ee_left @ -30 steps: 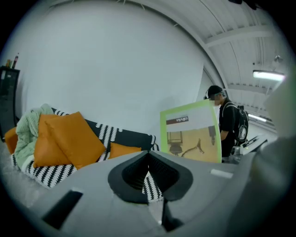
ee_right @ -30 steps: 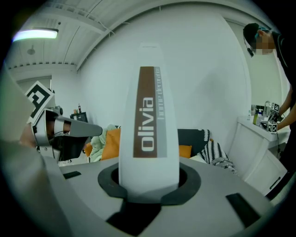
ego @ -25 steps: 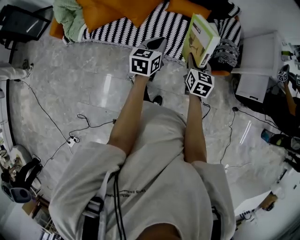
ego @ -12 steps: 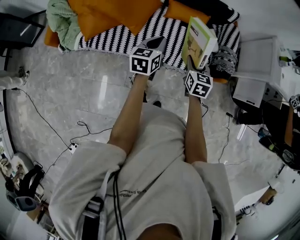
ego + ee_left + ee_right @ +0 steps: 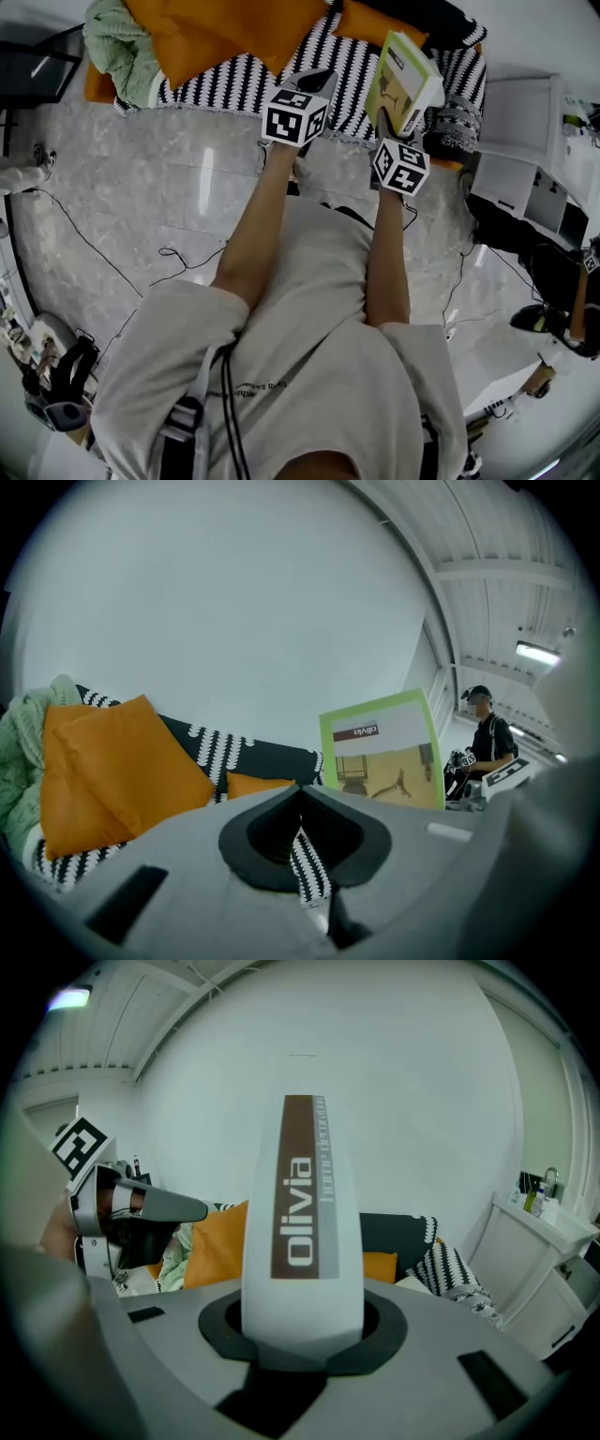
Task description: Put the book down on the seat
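A book (image 5: 403, 80) with a green-edged cover stands upright, its lower end clamped in my right gripper (image 5: 386, 120). In the right gripper view its white spine (image 5: 300, 1213) rises straight out of the jaws of the right gripper (image 5: 302, 1335). The book hangs over the front edge of the seat, a sofa under a black-and-white striped cover (image 5: 234, 80). My left gripper (image 5: 314, 82) is beside it to the left, jaws together and empty, tip over the striped edge. From the left gripper (image 5: 300, 794) the book's cover (image 5: 384, 757) shows to the right.
Orange cushions (image 5: 216, 28) and a green blanket (image 5: 117, 42) lie on the sofa's left part. A dark patterned cushion (image 5: 455, 117) sits at its right end, next to a white cabinet (image 5: 525, 122). Cables (image 5: 122, 253) trail over the floor. Another person (image 5: 487, 738) stands at the right.
Both grippers and I have come closer to the sofa; its striped edge now lies under the gripper tips. The book stays upright in the right gripper.
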A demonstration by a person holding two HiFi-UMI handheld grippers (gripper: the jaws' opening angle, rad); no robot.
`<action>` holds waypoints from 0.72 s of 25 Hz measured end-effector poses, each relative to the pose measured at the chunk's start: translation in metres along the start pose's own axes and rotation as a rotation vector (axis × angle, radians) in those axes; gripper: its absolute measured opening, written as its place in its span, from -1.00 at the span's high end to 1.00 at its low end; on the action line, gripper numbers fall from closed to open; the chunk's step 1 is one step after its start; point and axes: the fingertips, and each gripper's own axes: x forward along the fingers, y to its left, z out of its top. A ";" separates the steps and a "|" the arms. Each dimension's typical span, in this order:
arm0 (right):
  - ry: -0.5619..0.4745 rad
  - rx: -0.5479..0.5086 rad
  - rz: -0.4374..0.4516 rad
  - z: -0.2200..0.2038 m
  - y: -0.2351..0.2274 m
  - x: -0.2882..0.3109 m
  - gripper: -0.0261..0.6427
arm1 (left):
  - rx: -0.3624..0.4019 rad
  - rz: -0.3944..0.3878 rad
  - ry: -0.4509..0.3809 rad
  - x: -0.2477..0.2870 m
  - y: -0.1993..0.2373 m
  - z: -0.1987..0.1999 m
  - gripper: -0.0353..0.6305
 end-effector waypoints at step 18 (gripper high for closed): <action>0.003 -0.016 -0.034 0.016 0.026 0.034 0.53 | -0.030 0.023 -0.002 -0.007 0.051 0.009 0.87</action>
